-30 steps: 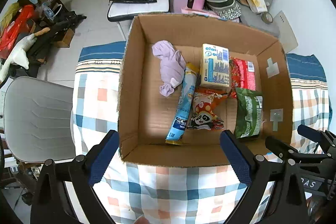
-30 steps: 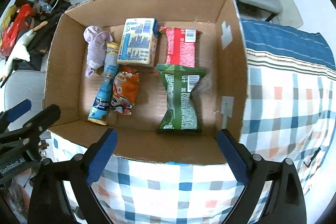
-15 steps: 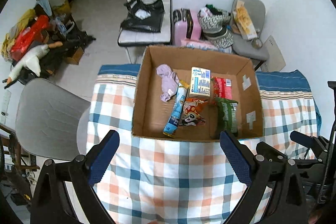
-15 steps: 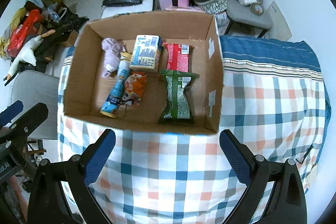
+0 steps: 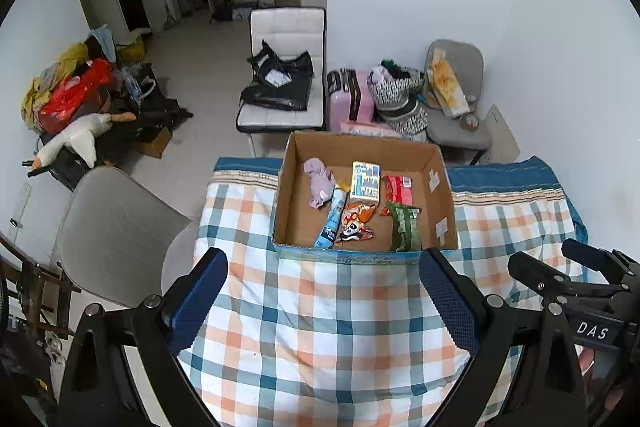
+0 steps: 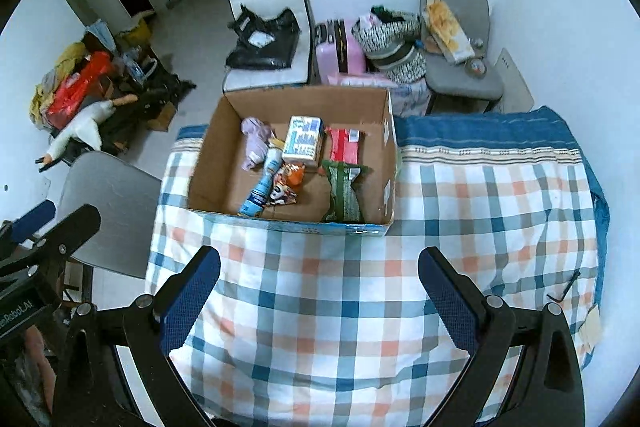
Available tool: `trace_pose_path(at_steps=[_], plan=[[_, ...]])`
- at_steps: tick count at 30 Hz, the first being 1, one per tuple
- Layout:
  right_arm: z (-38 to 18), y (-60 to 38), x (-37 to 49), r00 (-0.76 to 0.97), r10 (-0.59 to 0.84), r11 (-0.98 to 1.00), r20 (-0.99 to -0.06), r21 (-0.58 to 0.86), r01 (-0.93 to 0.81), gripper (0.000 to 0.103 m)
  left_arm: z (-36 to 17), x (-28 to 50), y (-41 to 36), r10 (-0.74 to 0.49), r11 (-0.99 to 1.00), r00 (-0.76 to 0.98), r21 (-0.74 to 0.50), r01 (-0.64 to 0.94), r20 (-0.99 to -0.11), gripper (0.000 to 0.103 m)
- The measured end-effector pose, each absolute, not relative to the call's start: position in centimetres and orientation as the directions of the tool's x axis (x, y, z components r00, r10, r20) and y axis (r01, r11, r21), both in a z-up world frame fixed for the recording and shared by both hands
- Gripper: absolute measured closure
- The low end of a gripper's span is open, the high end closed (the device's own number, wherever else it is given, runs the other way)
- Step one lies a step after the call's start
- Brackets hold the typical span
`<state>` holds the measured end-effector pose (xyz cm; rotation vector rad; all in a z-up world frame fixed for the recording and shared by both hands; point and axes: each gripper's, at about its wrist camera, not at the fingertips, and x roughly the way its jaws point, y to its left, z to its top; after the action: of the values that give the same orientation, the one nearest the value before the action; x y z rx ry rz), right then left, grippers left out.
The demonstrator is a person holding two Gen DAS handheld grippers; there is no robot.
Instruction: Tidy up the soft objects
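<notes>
One cardboard box [image 5: 288, 211], six soft items, three chairs.

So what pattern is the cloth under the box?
The cloth is checked: blue, orange and white. Right wrist view shows it best.

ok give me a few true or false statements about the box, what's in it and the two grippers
1. The brown cardboard box sits on the checked tablecloth. True.
2. The left gripper is shut on the lilac cloth. False: its jaws are open and empty, and the cloth lies in the box.
3. The green snack packet lies inside the box. True.
4. The right gripper grips the box rim. False: it is open, apart from the box.
</notes>
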<state>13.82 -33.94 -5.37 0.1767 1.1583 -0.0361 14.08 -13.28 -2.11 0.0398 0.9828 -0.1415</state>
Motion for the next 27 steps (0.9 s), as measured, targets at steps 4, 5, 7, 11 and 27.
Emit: trace_pose_path(at_steps=[4,5,7,11,27], plan=[[-2.5,-34.1,11.5,0.443,0.059,0.985,-0.895,0.123,0.119,0.002,-0.3,12.2,-13.4,-0.104,0.989,0.575,-0.022,0.147,-0.812,0.005],[-2.0,-34.1,11.2,0.450,0.059,0.985,-0.891,0.125,0.119,0.002,0.0,11.9,-13.4,-0.101,0.989,0.579,-0.019,0.147,-0.809,0.005],[-0.6,-34.1,10.1,0.468,0.058,0.986,-0.882,0.125,0.113,0.002,0.6,11.2,-13.5,-0.102,0.989,0.588,-0.016,0.150,-0.802,0.005],[1.4,-33.9,8.6,0.495,0.041,0.988,-0.868,0.108,0.108,0.002,1.6,10.0,-13.4,-0.103,0.989,0.608,-0.013,0.151,-0.787,0.005],[5.6,-34.0,5.7,0.565,0.006,0.993,-0.825,0.072,0.094,0.002,3.2,8.1,-13.2,-0.088,0.991,0.640,0.000,0.136,-0.763,0.005]])
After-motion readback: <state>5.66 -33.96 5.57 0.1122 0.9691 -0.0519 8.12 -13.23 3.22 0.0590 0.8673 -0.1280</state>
